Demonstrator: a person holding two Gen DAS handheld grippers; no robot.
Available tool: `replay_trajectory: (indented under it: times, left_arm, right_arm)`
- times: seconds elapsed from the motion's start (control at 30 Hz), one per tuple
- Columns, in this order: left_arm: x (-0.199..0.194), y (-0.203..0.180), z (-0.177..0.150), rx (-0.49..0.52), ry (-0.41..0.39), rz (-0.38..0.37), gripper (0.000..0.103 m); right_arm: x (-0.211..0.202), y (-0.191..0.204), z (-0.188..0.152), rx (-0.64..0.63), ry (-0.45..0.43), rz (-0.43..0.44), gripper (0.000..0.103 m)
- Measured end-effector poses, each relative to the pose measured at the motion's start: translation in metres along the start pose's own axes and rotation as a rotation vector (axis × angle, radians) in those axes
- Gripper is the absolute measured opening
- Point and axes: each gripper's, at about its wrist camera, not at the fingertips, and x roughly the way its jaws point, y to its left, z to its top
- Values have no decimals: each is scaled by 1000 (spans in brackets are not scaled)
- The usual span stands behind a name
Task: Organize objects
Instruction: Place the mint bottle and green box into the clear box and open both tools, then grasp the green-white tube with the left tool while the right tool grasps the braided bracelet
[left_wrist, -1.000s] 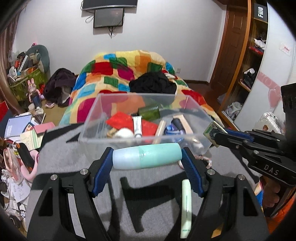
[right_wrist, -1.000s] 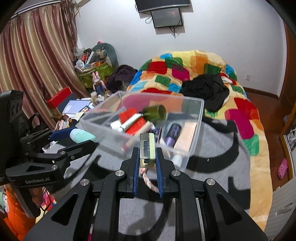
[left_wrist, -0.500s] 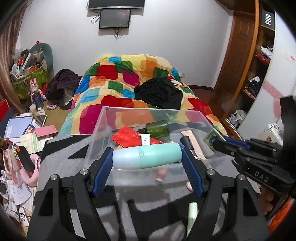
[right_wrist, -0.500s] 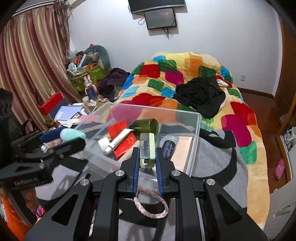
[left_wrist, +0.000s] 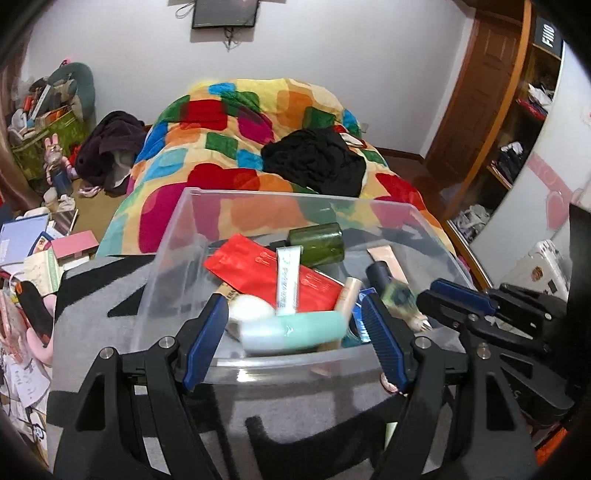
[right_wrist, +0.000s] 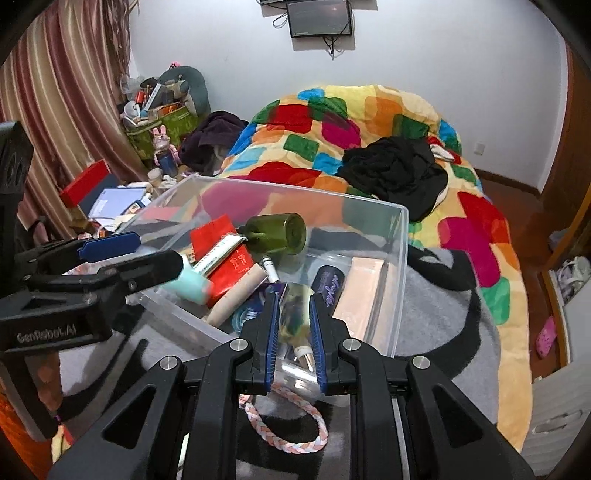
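A: Left wrist view first. Where is everything against the bin (left_wrist: 184, 236)?

B: The left tongs (left_wrist: 295, 332) are over the bin's near wall, spread wide. The mint bottle (left_wrist: 291, 330) lies blurred between the fingers, with a gap at each end, so nothing has hold of it. Beyond it inside the bin: a red pouch (left_wrist: 251, 269), a white tube (left_wrist: 288, 280) across the pouch, a green jar (left_wrist: 317, 243) on its side towards the far wall. The right tongs (left_wrist: 424, 299) reach in over the bin's right side, a blurred green bottle (left_wrist: 400, 299) at their tips.

A: And the right wrist view?

B: The right tongs (right_wrist: 293, 325) are over the bin's (right_wrist: 400, 266) near edge, parted a little. The green bottle (right_wrist: 295, 321) sits blurred between the pads; whether they touch it I cannot tell. A braided cord (right_wrist: 288, 428) lies on the grey blanket (right_wrist: 443, 332) just outside the near wall. The left tongs (right_wrist: 147, 254) come in over the bin's left side, the mint bottle (right_wrist: 192, 282) just under them.
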Motion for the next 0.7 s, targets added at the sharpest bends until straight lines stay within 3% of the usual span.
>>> replay_trajectory:
  times: [0.17, 0.53, 0.6, 0.7]
  left_arm:
    - [-12, -6, -5, 30, -23, 15, 82]
    - [-47, -20, -26, 85, -75, 31, 91]
    - [-51, -24, -32, 98, -76, 32, 91]
    - [-57, -28, -42, 114, -79, 33, 94]
  right_arm:
    - [-11, 4, -1, -22, -26, -15, 35]
    - [-42, 3, -13, -37, -70, -11, 56]
    - [-46, 0, -16, -30, -74, -14, 66]
    - [-51, -6, -24, -20, -70, -25, 68]
